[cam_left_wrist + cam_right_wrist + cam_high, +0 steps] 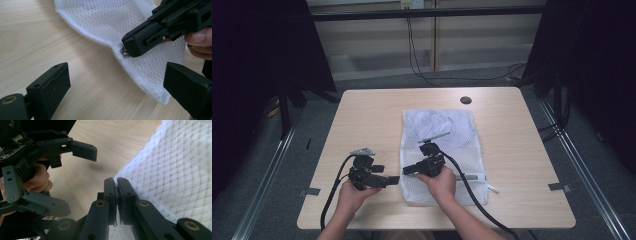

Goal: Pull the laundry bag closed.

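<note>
A white mesh laundry bag (439,150) lies flat on the light wooden surface (362,115), a little right of the middle, its long side running away from the person and its near end close to the front edge. A zipper runs across that near end, and a small white tab (493,189) sticks out at the bag's near right corner. The right tool (404,170) reaches leftward across the bag to its near left edge, with the right hand (439,181) resting on the mesh behind it. Its jaws are pressed together, pinching the bag's edge: in the left gripper view the black tips clamp the hem right where a small metal zipper pull (124,52) glints, and in the right gripper view the two pads meet with the white fabric caught between them. The left tool (394,179) lies just beside the bag's left edge, on bare wood, held by the left hand (354,192), pointing toward the right tool. Its jaws are spread wide, one to each side of the bag's corner in its own view, and they touch nothing. The two tools' tips are near each other but apart. A dark round grommet (466,100) sits in the surface near the far edge, well apart from the bag.
</note>
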`<state>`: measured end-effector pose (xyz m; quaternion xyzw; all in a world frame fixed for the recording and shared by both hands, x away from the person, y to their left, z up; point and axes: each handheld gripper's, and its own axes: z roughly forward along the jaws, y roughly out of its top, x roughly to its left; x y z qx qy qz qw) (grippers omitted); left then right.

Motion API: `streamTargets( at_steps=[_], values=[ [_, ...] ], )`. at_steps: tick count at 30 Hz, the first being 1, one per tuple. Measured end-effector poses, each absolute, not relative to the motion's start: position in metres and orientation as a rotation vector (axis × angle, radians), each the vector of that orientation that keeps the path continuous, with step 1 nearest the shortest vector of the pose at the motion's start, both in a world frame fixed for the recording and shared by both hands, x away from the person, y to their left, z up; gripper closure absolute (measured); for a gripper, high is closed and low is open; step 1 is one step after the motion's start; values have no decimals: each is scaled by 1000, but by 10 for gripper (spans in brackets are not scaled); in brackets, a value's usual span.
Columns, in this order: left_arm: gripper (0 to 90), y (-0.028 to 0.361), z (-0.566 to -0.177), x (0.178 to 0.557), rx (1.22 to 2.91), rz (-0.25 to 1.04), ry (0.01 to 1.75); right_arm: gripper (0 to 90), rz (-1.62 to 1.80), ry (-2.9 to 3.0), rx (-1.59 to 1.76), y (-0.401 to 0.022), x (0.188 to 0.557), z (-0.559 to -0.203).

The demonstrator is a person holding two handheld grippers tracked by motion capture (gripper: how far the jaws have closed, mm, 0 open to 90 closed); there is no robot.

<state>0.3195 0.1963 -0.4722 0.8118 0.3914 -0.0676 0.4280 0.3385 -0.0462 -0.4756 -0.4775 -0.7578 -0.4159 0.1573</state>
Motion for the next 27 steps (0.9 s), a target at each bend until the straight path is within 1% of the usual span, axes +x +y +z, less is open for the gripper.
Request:
streamTargets(
  at_steps=[7, 9, 13, 19, 20, 23, 24, 26, 27],
  values=[
    [101, 191, -477, 321, 2020, -235, 974, 859, -1201, -2180, -1354, -47, 338, -474],
    [132, 188, -478, 321, 2027, -247, 962, 858, -1206, -2179, -1353, -48, 338, -472],
    [163, 182, -480, 321, 2035, -276, 952, 858, -1211, -2180, -1350, -48, 338, -469],
    [238, 176, -481, 320, 2027, -285, 954, 858, -1223, -2180, -1347, -47, 338, -468],
    [238, 175, -481, 321, 2036, -286, 948, 858, -1223, -2180, -1347, -47, 338, -468],
    [285, 172, -481, 321, 2035, -282, 949, 858, -1224, -2177, -1344, -47, 337, -467],
    [316, 172, -481, 321, 2040, -284, 945, 858, -1224, -2177, -1347, -47, 337, -467],
    [347, 170, -481, 321, 2026, -294, 958, 858, -1225, -2176, -1349, -47, 337, -466],
    [347, 170, -481, 321, 2023, -296, 960, 858, -1225, -2176, -1349, -47, 337, -466]
  ],
)
